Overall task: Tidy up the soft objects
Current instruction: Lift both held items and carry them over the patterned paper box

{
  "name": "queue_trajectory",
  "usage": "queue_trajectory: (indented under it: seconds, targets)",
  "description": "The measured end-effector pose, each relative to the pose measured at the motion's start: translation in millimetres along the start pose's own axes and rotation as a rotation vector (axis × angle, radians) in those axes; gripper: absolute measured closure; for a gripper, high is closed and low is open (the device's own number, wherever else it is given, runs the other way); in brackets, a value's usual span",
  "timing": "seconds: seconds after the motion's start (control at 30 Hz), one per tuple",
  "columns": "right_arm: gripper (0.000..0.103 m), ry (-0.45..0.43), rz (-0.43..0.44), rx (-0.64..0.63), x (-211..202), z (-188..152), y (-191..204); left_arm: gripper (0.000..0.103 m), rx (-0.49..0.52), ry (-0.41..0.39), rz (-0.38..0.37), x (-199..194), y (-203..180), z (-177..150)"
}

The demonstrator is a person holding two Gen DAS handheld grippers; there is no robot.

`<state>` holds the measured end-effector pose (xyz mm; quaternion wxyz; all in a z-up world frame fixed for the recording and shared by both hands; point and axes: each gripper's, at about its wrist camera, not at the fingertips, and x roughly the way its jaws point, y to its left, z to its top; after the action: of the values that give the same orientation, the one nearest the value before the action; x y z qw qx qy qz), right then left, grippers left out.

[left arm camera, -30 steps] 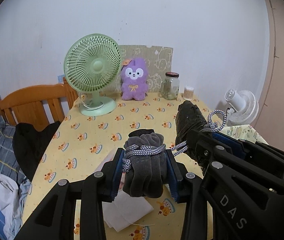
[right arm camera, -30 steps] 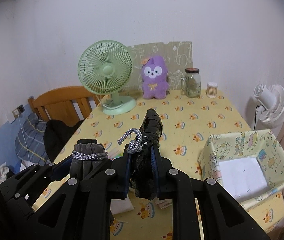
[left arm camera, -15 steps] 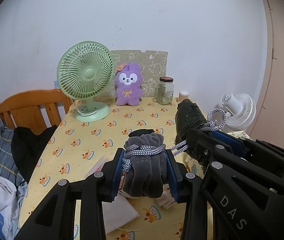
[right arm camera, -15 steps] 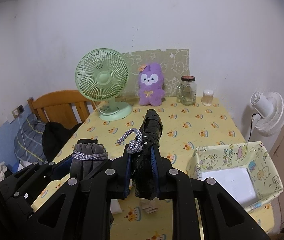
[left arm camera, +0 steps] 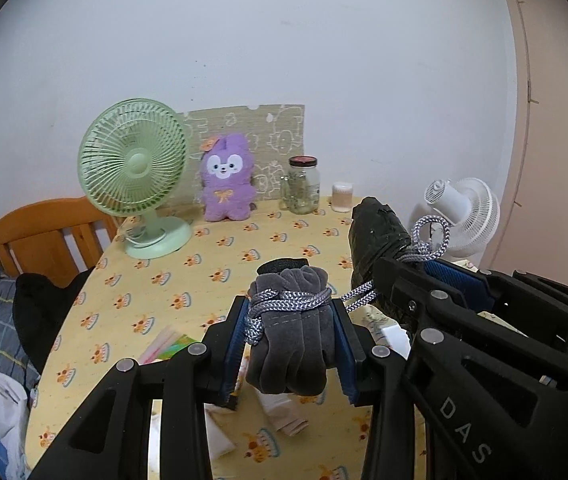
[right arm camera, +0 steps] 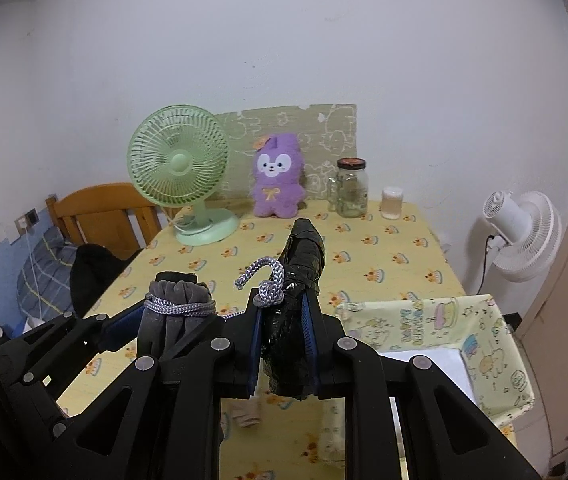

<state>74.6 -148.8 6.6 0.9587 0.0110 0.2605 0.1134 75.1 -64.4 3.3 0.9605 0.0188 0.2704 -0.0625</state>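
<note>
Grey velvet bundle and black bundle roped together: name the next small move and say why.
Probably carry both sideways over the yellow printed box and lower them in together. The left gripper clamps the grey velvet bundle, the right gripper clamps the black bundle, the grey-white rope links them, and both hang above the tablecloth.

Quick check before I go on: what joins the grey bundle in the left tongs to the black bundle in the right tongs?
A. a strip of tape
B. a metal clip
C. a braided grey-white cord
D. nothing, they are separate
C: a braided cord wraps the grey bundle in the left tongs and runs across to a knot on the black bundle in the right tongs.
</note>
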Motion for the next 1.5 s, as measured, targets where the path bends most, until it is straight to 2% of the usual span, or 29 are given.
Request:
queue_trajectory:
  seconds: [0.83, 1.2, 1.4, 1.47, 1.5]
  targets:
    - [0.082, 0.000, -0.098, 0.034, -3, -10, -84, 0.062, 0.060, 0.032, -0.112, 40, -79, 5]
    - [0.082, 0.055, -0.157, 0.095, 9, -29, -125, 0.062, 0.110, 0.108, -0.178, 73, -116, -3]
    - [0.082, 0.105, -0.166, 0.141, 22, -43, -143, 0.059, 0.145, 0.177, -0.191, 89, -130, -11]
    - [0.082, 0.115, -0.167, 0.152, 26, -46, -147, 0.052, 0.158, 0.204, -0.183, 94, -133, -13]
    - [0.082, 0.122, -0.170, 0.158, 28, -48, -150, 0.045, 0.166, 0.222, -0.180, 98, -135, -13]
